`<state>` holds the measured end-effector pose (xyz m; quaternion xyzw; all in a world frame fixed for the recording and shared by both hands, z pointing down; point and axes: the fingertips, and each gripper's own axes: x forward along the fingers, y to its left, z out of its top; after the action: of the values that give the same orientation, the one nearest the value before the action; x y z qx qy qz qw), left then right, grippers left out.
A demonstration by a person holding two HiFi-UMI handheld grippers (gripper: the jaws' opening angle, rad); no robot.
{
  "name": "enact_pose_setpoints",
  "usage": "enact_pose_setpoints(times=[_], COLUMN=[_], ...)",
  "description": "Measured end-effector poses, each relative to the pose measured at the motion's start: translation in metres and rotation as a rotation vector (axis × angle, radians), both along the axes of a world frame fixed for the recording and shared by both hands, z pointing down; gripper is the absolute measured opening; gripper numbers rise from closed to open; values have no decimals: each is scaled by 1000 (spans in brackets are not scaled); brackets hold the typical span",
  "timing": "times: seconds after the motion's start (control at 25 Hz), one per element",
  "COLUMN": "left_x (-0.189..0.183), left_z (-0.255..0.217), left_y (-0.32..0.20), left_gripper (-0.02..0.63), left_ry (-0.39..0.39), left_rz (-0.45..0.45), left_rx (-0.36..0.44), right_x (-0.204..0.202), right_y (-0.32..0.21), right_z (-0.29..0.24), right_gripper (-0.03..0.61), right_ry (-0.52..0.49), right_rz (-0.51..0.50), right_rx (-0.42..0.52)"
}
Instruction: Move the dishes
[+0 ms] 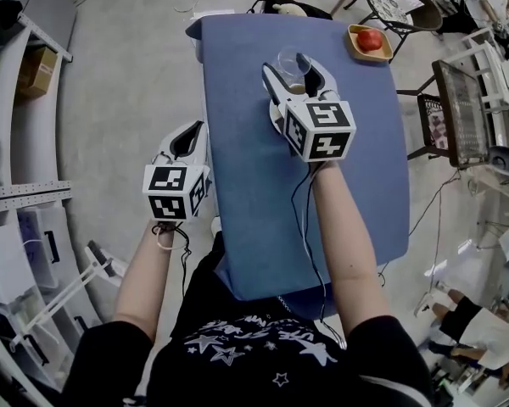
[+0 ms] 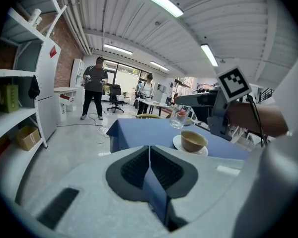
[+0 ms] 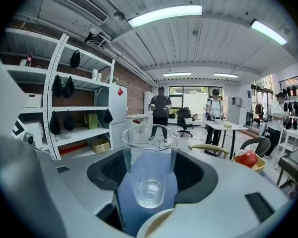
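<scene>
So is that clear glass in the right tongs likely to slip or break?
The glass looks smooth and stiff, so it might slip if the right tongs loosen. It seems empty and thin-walled: probably light, but breakable if dropped. Tapering toward its base, it could tip when set down.

Grey concrete floor [image 1: 127, 83]. Blue-covered table [image 1: 237, 202] mid-room, black wire chair [image 1: 403, 7] at its far end. White shelving [image 3: 72, 108] and a white fridge [image 3: 118, 108] along a brick wall [image 2: 64, 48]. Ribbed white ceiling [image 3: 203, 38], strip lights [image 3: 165, 15] on. Big windows [image 3: 188, 92] at the back, white desk [image 3: 222, 125] in front.
</scene>
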<state>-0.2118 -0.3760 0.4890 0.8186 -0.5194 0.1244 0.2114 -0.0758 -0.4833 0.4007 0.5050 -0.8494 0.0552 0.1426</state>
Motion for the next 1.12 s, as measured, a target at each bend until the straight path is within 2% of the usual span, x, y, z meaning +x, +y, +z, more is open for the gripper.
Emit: enact_pose_setpoints(times=[0.36,0.76,1.12], left_x=[-19,-24,-22], left_z=[11,24,24], left_y=[-15,-23,-20], left_gripper=[23,23,23], left_ry=[0,16,15], left_rz=[1,10,22], left_rx=[-1,-23,-22], right_x=[-36,-42,-47], right_y=[-32,-47,-39], right_z=[56,86,87], right_gripper=[282,282,284], right_ry=[61,122,143], right_rz=[25,55,43], right_rx=[-82,-136,-113])
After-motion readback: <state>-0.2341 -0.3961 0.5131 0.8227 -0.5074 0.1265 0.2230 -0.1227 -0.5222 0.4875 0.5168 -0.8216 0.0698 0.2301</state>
